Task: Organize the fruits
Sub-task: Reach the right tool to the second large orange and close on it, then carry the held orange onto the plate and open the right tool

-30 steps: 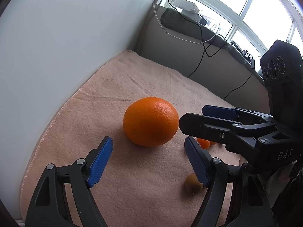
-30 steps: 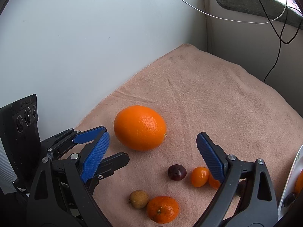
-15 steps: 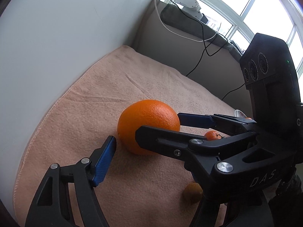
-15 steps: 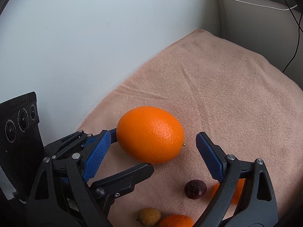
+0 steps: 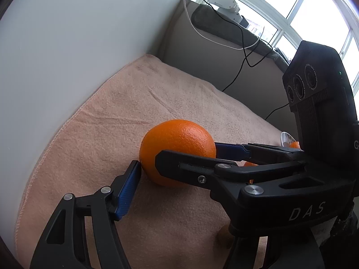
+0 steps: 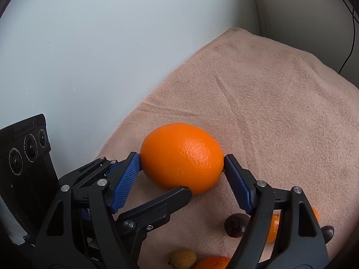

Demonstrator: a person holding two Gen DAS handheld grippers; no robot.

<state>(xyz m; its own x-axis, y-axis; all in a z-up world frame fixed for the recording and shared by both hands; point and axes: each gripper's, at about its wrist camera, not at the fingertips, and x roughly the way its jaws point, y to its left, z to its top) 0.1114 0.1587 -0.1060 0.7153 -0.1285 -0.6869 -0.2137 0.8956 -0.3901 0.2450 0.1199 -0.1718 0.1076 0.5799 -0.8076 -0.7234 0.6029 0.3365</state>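
Large orange [image 6: 181,157] rests on the peach towel [image 6: 269,94], frame centre. Right gripper [image 6: 181,163] — jaws just closing, both blue pads touching the orange's sides. Left gripper [image 5: 175,168] — also closing; one pad touches the fruit, the far finger lies against its lower side.

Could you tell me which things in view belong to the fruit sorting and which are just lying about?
Job in hand:
- large orange, pressed between right tongs, whose jaws have just been closing
- left tongs, also at the orange
- dark fruit
- small brown fruit

Lying about:
- peach towel
- black cable
- white cable
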